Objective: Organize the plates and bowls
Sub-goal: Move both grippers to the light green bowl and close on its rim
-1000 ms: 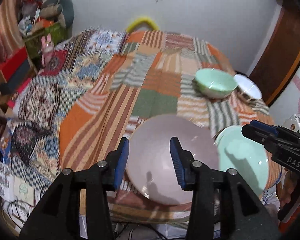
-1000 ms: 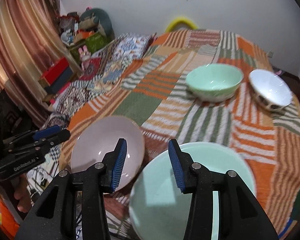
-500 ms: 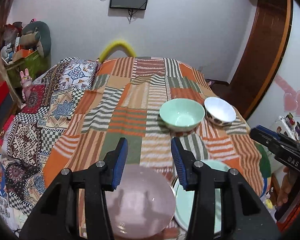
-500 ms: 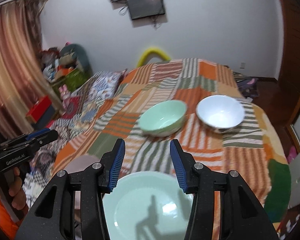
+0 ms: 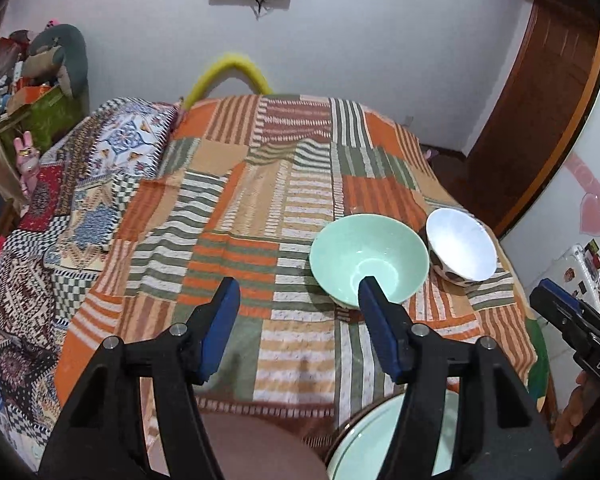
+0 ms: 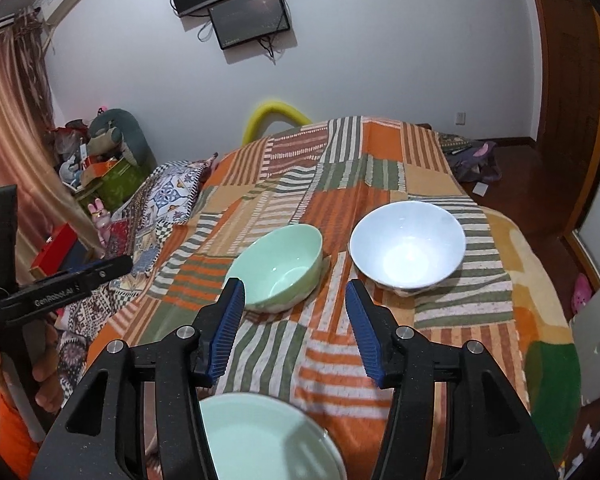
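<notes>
At the near edge of the patchwork bedspread (image 5: 236, 208) we have the pink plate (image 5: 256, 450) and the mint-green plate (image 6: 268, 438) side by side, both bare. Above them our left gripper (image 5: 296, 320) and right gripper (image 6: 294, 322) carry nothing, and their jaws are opening with only cloth between them. Beyond, the mint-green bowl (image 6: 278, 268) and the white bowl (image 6: 407, 252) sit upright, just beside each other and empty. To nest them well, we judge each gripper should come down on a bowl's near rim, one finger inside the wall and one outside, then lift level before setting one bowl into the other; soft bedding may let a bowl tip.
</notes>
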{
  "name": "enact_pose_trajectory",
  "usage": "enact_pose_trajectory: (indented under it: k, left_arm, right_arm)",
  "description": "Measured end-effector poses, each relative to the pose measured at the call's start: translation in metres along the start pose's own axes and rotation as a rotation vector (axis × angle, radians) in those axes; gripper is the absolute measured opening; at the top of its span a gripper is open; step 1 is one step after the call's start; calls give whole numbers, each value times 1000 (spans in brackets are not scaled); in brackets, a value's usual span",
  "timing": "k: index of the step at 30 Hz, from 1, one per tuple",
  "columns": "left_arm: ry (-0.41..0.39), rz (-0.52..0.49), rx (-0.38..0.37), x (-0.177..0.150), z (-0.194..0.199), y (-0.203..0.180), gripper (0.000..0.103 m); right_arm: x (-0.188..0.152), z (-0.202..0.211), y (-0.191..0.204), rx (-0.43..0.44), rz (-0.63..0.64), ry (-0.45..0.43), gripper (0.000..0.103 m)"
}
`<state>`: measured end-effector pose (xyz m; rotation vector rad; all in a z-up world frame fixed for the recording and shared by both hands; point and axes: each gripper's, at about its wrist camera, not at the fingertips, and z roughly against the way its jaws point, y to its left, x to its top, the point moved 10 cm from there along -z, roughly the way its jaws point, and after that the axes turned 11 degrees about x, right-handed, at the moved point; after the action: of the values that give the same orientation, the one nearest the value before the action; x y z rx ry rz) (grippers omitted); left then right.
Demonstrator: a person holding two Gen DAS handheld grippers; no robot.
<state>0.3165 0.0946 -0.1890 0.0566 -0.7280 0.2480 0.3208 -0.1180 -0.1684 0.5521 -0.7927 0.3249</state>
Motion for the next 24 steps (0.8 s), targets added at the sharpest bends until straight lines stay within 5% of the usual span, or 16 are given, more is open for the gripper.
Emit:
enact_pose_trajectory:
  k: [14,24]
  left_arm:
    - [209,-35,-23,-1,-118,-25,60]
    - [292,-79,-28,-12,-163,-40,26]
  right_arm:
    - [0,-88,-25,30,-80,133,49]
    - [-15,-131,-41,42,-144,237,45]
